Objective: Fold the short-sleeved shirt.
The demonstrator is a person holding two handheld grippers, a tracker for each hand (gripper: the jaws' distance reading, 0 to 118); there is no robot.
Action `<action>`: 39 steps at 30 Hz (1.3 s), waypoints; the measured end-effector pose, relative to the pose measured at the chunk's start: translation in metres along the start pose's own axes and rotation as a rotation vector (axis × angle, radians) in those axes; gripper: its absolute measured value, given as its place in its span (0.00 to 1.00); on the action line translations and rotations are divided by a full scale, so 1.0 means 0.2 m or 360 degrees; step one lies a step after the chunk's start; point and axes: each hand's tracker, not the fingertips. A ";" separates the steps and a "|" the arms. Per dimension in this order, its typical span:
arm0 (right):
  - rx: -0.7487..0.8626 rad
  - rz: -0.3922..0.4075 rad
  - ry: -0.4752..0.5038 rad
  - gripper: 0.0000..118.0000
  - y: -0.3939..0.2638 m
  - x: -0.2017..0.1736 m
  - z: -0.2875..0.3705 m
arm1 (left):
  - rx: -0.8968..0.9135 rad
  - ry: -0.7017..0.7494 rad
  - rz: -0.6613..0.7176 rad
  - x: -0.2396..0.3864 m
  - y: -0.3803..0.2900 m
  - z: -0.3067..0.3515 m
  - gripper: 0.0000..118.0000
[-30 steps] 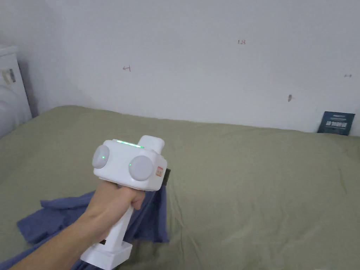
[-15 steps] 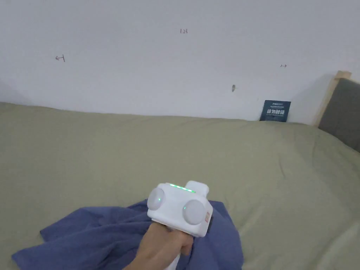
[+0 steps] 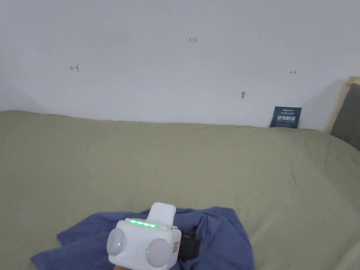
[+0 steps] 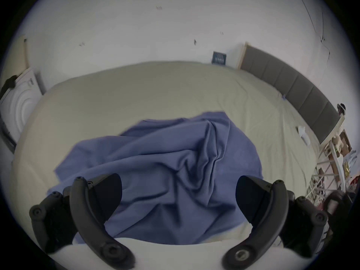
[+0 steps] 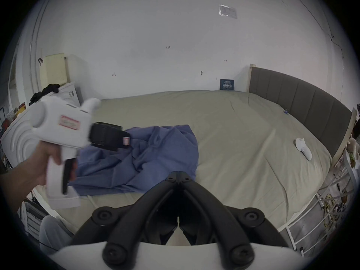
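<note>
Blue shirt crumpled on bed; left gripper jaws wide above it, right gripper jaws closed, empty.

Left tongs gaping wide (nothing between jaws); right tongs closed, jaw tips touching.

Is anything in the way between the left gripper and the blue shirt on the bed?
Nothing visible. The left gripper hangs open right over the crumpled blue shirt, with only air between its jaws and the cloth on the green bed sheet.
</note>
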 end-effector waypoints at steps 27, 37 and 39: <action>0.0296 0.0135 0.0159 0.01 0.07 -0.31 0.37 | 0.0726 0.0634 0.0272 -0.64 -0.64 1.57 0.00; 0.0157 0.0118 0.0155 0.01 0.06 -0.33 0.11 | 0.0257 0.0482 0.0280 -1.00 -0.41 0.93 0.00; 0.0122 0.0129 0.0136 0.01 0.06 -0.33 0.04 | 0.0108 0.0396 0.0275 -1.09 -0.36 0.71 0.03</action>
